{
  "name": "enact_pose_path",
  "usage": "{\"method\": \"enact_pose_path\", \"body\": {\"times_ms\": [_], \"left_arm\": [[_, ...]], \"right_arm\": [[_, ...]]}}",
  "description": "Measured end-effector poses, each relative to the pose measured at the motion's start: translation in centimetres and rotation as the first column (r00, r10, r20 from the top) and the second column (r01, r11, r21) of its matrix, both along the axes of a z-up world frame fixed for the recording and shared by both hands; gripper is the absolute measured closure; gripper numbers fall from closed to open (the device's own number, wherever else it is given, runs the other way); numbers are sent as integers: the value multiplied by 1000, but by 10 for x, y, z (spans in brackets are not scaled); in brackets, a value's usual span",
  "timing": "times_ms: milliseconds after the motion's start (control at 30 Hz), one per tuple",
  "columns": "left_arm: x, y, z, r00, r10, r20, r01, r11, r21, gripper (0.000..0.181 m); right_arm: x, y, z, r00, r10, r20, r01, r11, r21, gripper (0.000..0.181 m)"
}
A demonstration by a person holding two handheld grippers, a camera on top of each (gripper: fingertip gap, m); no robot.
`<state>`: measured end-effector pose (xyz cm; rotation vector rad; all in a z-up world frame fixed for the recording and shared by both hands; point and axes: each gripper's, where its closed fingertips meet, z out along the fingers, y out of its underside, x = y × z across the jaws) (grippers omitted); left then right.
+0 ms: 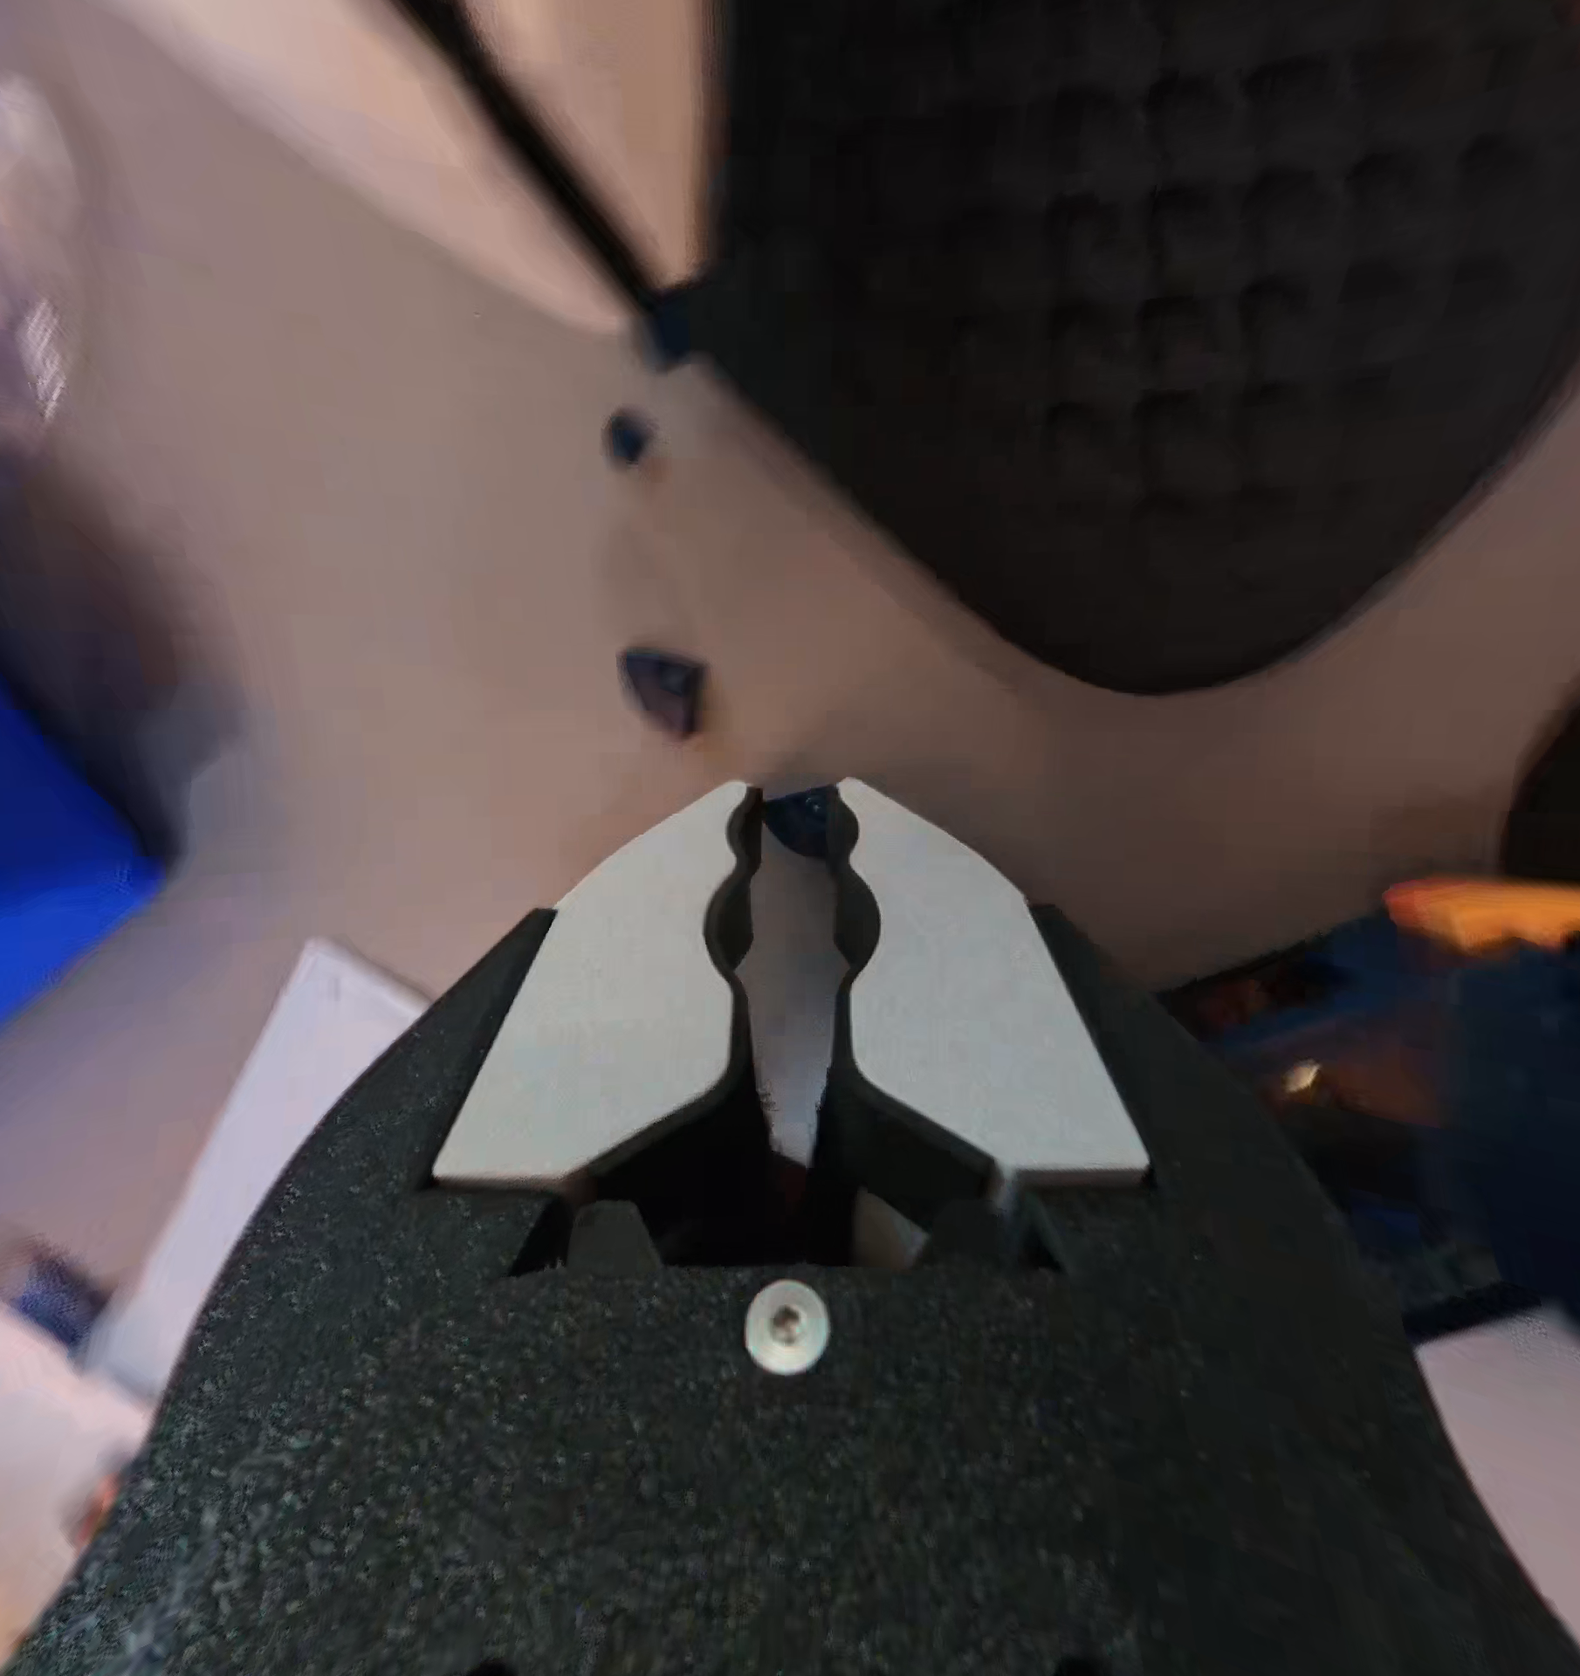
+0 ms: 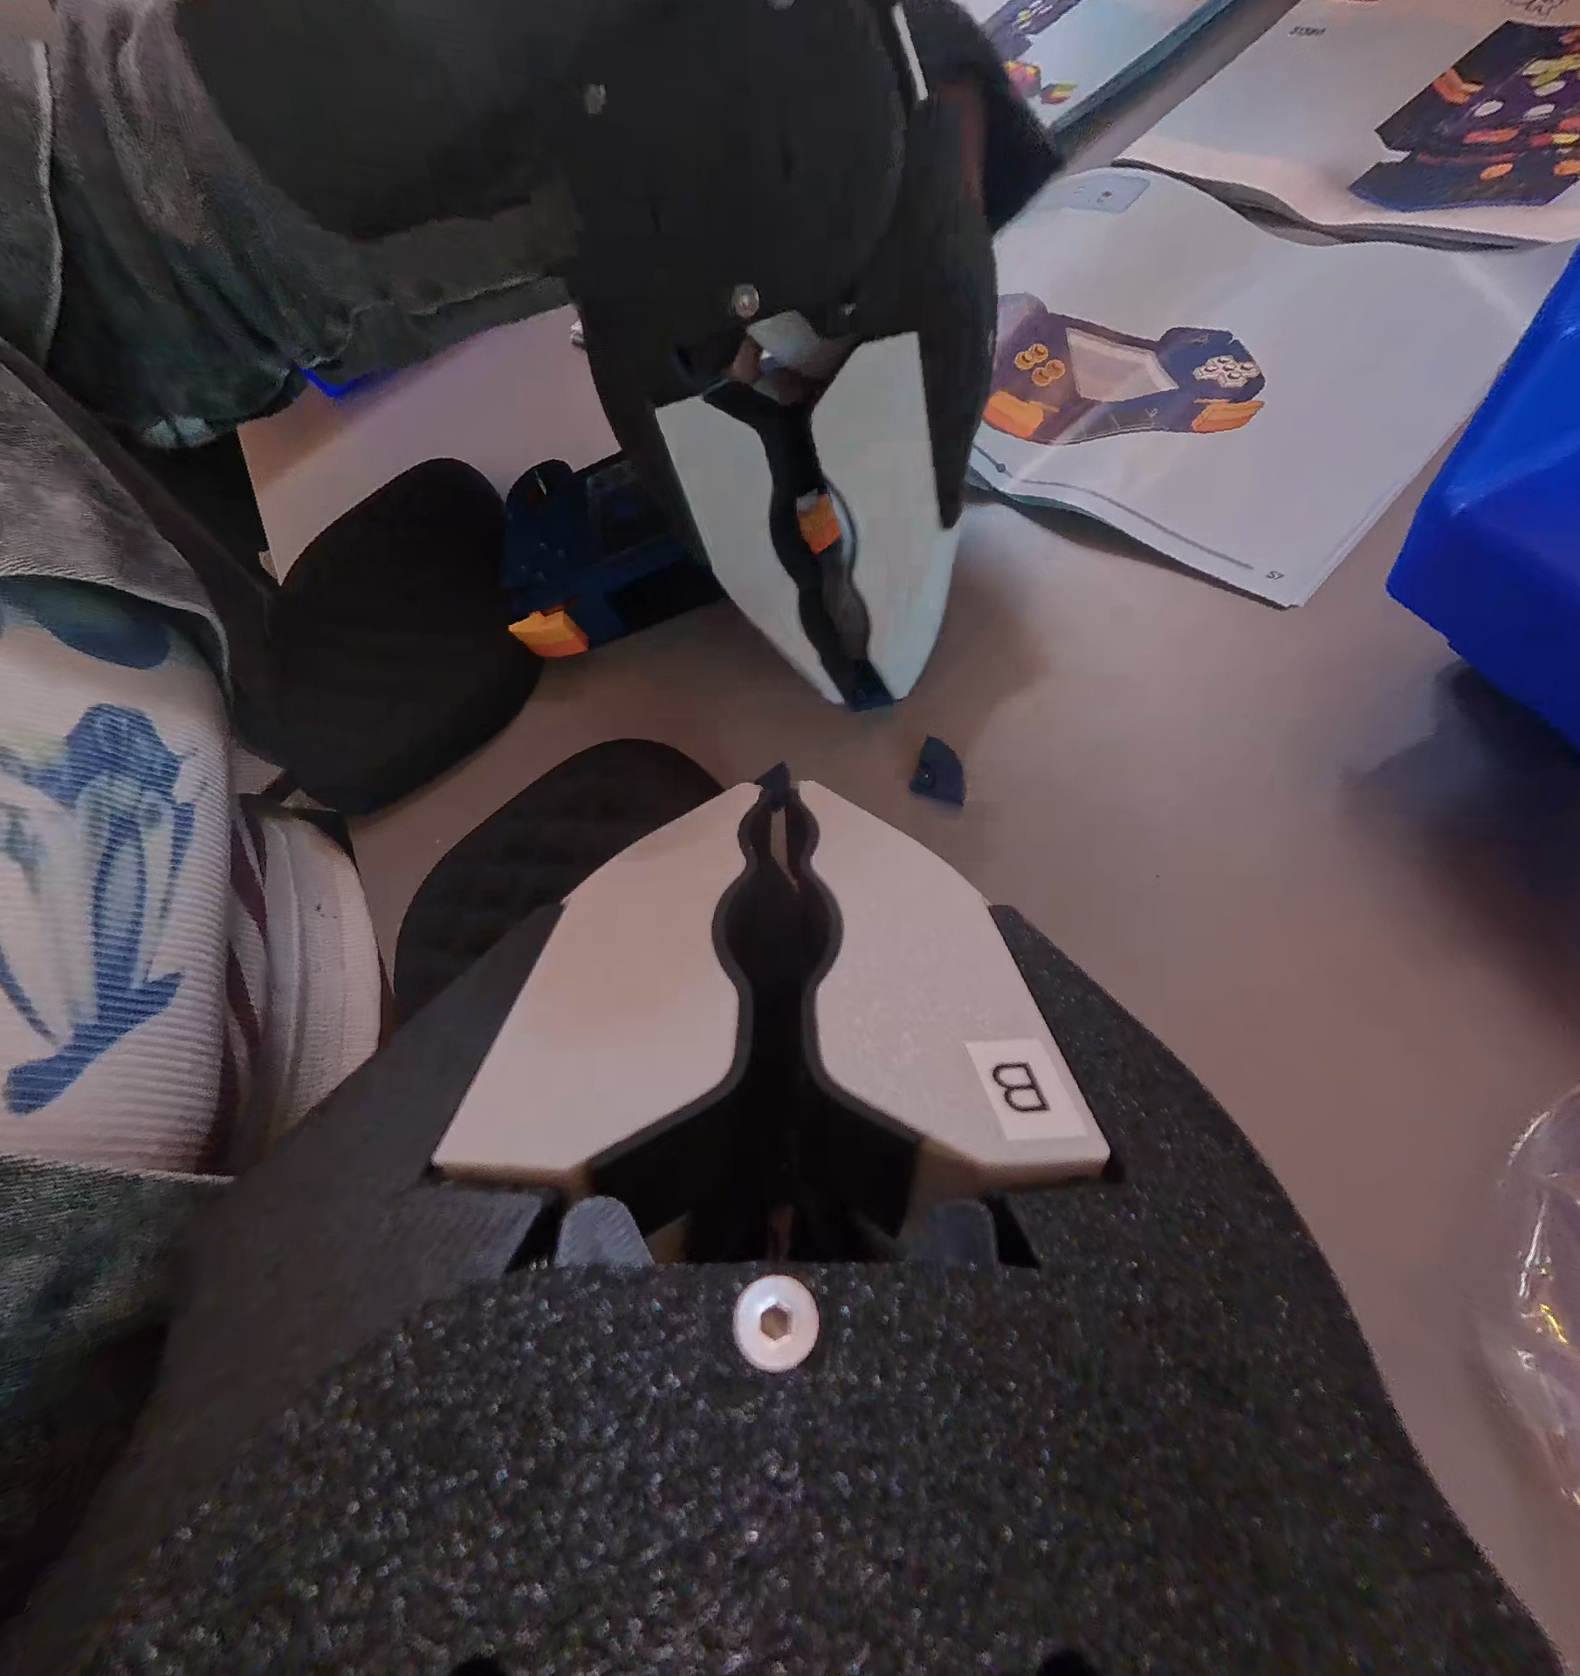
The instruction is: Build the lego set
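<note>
On the grey counter (image 2: 1176,816), just in front of the person's sleeve (image 2: 115,871), the two grippers work close together. The left gripper (image 2: 863,694) points steeply down, its white fingers (image 2: 723,508) drawn nearly together on a small dark blue brick (image 2: 866,696) pinched at the very tips, touching or almost touching the counter; the left wrist view shows the same dark piece (image 1: 803,814) caught between the tips, though that picture is badly blurred. The right gripper (image 2: 779,789) sits lower and nearer the person, its fingers all but closed on a tiny dark sliver of a piece (image 2: 777,778) at the tips. Between the two grippers, slightly toward the blue bin, a loose dark blue wedge-shaped piece (image 2: 936,771) lies on the counter. Behind the left gripper stands the partly built model (image 2: 587,562), dark blue with orange bricks at its lower corner. Open instruction booklets (image 2: 1222,453) are spread across the far part of the counter, and a bright blue bin (image 2: 1539,508) stands just beside them at the counter's right edge. A crumpled clear plastic bag (image 2: 1575,1315) lies near the right edge, closer in. In the left wrist view a studded dark plate (image 1: 1176,317) fills the upper right.
</note>
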<state>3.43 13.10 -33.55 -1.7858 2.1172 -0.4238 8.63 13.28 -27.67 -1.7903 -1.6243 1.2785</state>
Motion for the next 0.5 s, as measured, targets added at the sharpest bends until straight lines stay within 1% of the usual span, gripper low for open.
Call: {"method": "enact_pose_path", "body": {"times_ms": [33, 67, 100, 133, 167, 200, 233, 267, 300, 333, 367, 400, 433, 500], "left_arm": [[-4, 9, 0, 987, 157, -21, -157, 988, 13, 168], [-7, 14, 0, 947, 319, -37, -319, 948, 5, 168], [-9, 17, 0, 879, 475, -42, -476, 879, -15, 169], [-9, 17, 2, 794, 607, -30, -608, 792, -54, 173], [-7, 14, 5, 718, 696, -19, -692, 711, -120, 168], [-4, 10, 9, 664, 748, -9, -736, 652, -181, 157], [-4, 8, 14, 626, 780, 9, -761, 613, -212, 146], [-6, 7, 21, 612, 790, 36, -767, 604, -217, 143], [-9, 6, 26, 628, 775, 67, -752, 627, -204, 142], [-13, 5, 29, 660, 746, 89, -729, 665, -163, 140], [-21, 7, 28, 693, 717, 82, -711, 697, -92, 141], [-29, 9, 25, 743, 667, 49, -667, 745, -19, 143], [-32, 10, 20, 796, 605, 14, -605, 795, 35, 143], [-27, 12, 10, 905, 425, -27, -421, 902, 95, 141]], "right_arm": [[-2, 1, 0, 1000, -7, -2, 7, 1000, -5, 179], [-4, 3, -1, 1000, -16, -2, 16, 1000, -12, 179], [-7, 5, -3, 1000, -28, -1, 28, 999, -19, 179], [-10, 6, -4, 999, -37, 2, 38, 999, -27, 179], [-13, 8, -7, 999, -49, 9, 49, 998, -34, 179], [-17, 10, -9, 998, -60, 16, 60, 997, -40, 179], [-20, 10, -12, 997, -66, 26, 67, 997, -45, 179], [-23, 9, -14, 997, -67, 38, 69, 997, -46, 179], [-26, 8, -16, 996, -68, 48, 70, 997, -44, 179], [-28, 7, -17, 996, -67, 53, 69, 997, -44, 179], [-30, 6, -18, 997, -65, 52, 67, 996, -51, 179], [-32, 5, -19, 996, -64, 55, 68, 996, -58, 179], [-33, 6, -20, 996, -67, 60, 71, 996, -60, 179], [-35, 6, -22, 995, -72, 69, 76, 995, -60, 179]]}}
